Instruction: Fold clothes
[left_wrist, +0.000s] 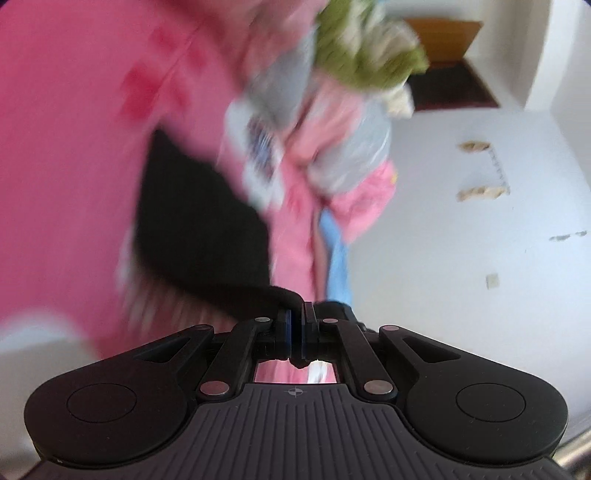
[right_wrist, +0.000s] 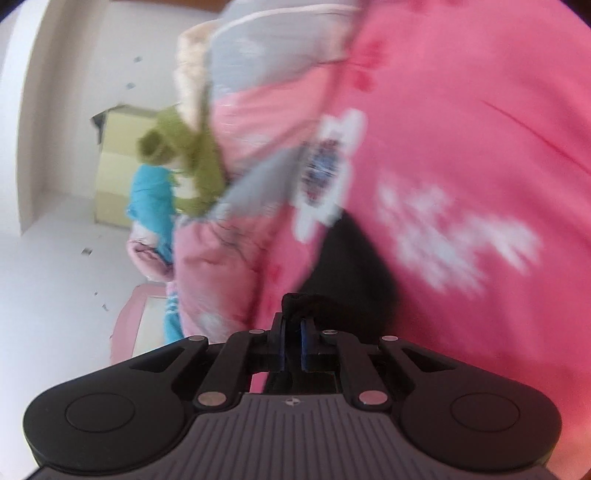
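Note:
A black garment hangs in front of a pink bedcover in the left wrist view, blurred by motion. My left gripper is shut on its edge, and the cloth runs up and left from the fingers. In the right wrist view the same black garment spreads above my right gripper, which is shut on a bunched corner of it. A heap of clothes in pink, grey, green and blue lies beyond the black cloth.
The pink flowered bedcover fills most of both views. Green cloth and blue cloth top the heap. A white floor, a dark doormat and a pale yellow cabinet lie beyond.

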